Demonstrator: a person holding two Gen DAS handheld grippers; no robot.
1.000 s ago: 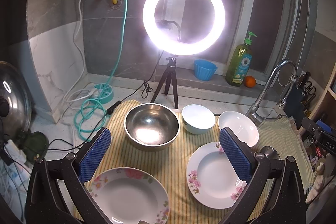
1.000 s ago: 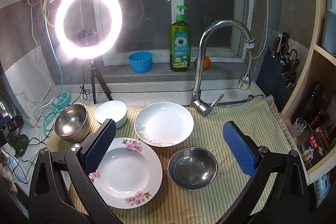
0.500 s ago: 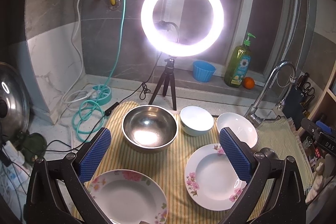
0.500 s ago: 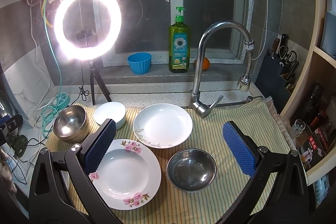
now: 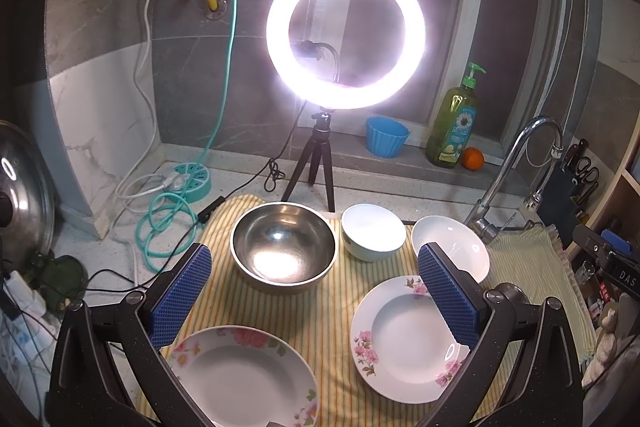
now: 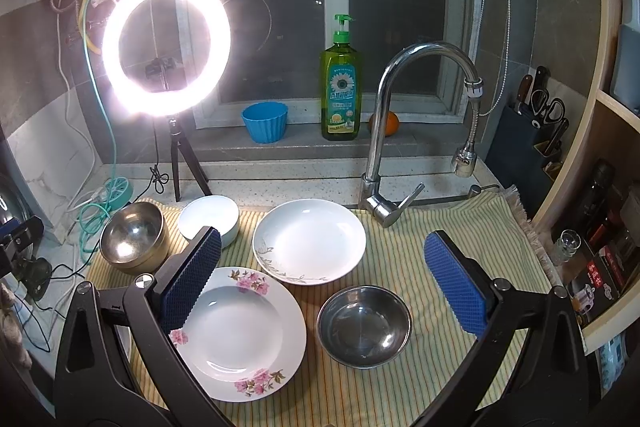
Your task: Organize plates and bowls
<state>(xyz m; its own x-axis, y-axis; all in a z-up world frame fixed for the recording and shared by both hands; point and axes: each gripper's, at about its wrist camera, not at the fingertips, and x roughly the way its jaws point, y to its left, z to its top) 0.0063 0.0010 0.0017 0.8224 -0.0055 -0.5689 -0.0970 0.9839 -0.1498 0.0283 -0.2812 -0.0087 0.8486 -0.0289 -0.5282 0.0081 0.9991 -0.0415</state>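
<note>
Small steel bowl (image 6: 364,326) between tool (image 6: 324,285) fingers

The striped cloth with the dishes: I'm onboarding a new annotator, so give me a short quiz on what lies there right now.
1. True or false: the small steel bowl is stacked inside the large steel bowl.
2. Multiple choice: which dish lies nearest the chrome faucet? A) the plain white plate with a grey leaf trim B) the pink-flowered white plate C) the large steel bowl
3. Fill in: both the left gripper and the right gripper have jaws that are ____ and hold nothing.

Key: 1. False, they sit apart on the yellow striped cloth. 2. A. 3. open.
</note>
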